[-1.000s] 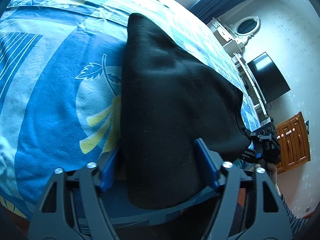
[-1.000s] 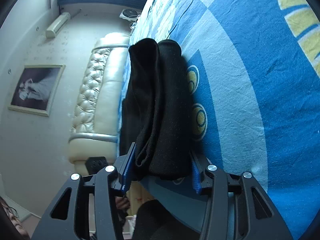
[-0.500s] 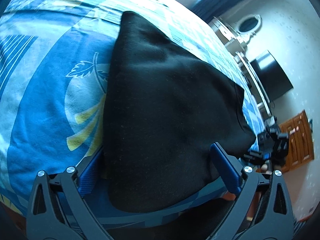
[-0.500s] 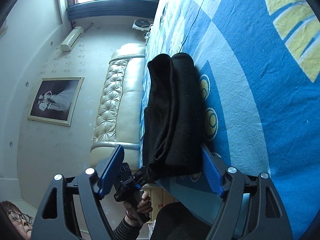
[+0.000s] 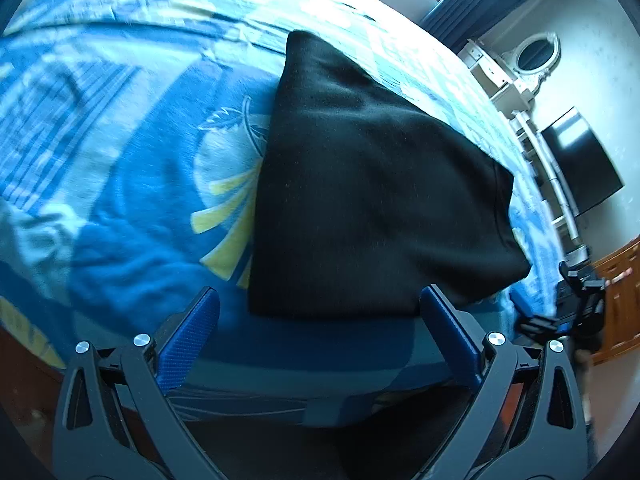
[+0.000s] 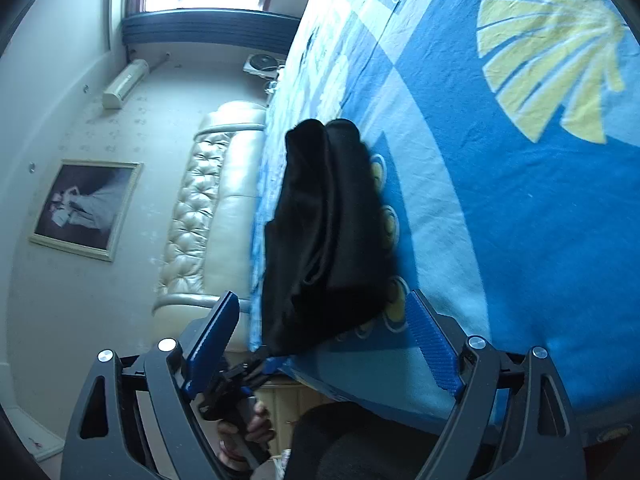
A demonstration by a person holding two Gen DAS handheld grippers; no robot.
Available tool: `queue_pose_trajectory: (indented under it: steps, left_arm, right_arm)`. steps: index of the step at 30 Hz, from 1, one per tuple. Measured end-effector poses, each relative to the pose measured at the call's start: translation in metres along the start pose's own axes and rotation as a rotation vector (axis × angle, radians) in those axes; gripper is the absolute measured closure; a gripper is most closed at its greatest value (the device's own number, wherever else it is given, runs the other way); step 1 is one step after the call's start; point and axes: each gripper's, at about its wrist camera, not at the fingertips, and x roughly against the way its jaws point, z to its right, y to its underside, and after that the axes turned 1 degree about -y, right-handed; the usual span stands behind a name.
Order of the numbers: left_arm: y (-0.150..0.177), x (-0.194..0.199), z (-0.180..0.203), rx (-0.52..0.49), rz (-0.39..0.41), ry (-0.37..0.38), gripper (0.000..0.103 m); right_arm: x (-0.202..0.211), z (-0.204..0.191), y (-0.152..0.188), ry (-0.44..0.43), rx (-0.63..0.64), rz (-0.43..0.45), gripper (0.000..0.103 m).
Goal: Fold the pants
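The black pants (image 5: 360,192) lie folded in a compact stack on the blue patterned bedspread (image 5: 132,184), near the bed's front edge. In the right wrist view the pants (image 6: 328,240) show side-on with their layers visible. My left gripper (image 5: 320,320) is open and empty, its blue fingers just short of the stack's near edge, not touching it. My right gripper (image 6: 324,332) is open and empty, its fingers either side of the stack's near end. The right gripper also shows in the left wrist view (image 5: 576,304) at the far right.
A cream tufted headboard (image 6: 208,216) and a framed picture (image 6: 84,208) are beyond the bed. A dark TV (image 5: 580,160), a white dresser with an oval mirror (image 5: 532,56) and a wooden cabinet (image 5: 616,304) stand along the wall. The bed edge lies just below both grippers.
Both grippers opened and let go of the pants, then drew back a little. The folded stack now rests on the bedspread by itself.
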Motion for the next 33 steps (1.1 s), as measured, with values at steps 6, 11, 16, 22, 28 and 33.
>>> queue_pose_trajectory:
  steps: [6, 11, 16, 22, 28, 33]
  left_arm:
    - [0.015, 0.028, 0.023, -0.126, 0.094, -0.134, 0.003]
    - [0.026, 0.046, 0.038, -0.197, 0.165, -0.198, 0.003]
    - [0.030, 0.054, 0.048, -0.212, 0.205, -0.236, 0.003]
    - [0.033, 0.060, 0.058, -0.244, 0.253, -0.304, 0.003]
    - [0.032, 0.060, 0.057, -0.225, 0.255, -0.294, 0.003]
    - [0.033, 0.061, 0.061, -0.234, 0.269, -0.301, 0.003]
  right_arm:
    - [0.000, -0.009, 0.014, 0.158, 0.060, 0.021, 0.017]
    - [0.002, -0.026, 0.029, 0.307, 0.141, 0.075, 0.017]
    - [-0.004, -0.058, 0.049, 0.541, 0.326, 0.161, 0.017]
    - [-0.021, -0.081, 0.075, 0.687, 0.506, 0.179, 0.017]
    - [-0.037, -0.098, 0.089, 0.750, 0.655, 0.183, 0.017]
    - [-0.042, -0.103, 0.095, 0.769, 0.710, 0.184, 0.017]
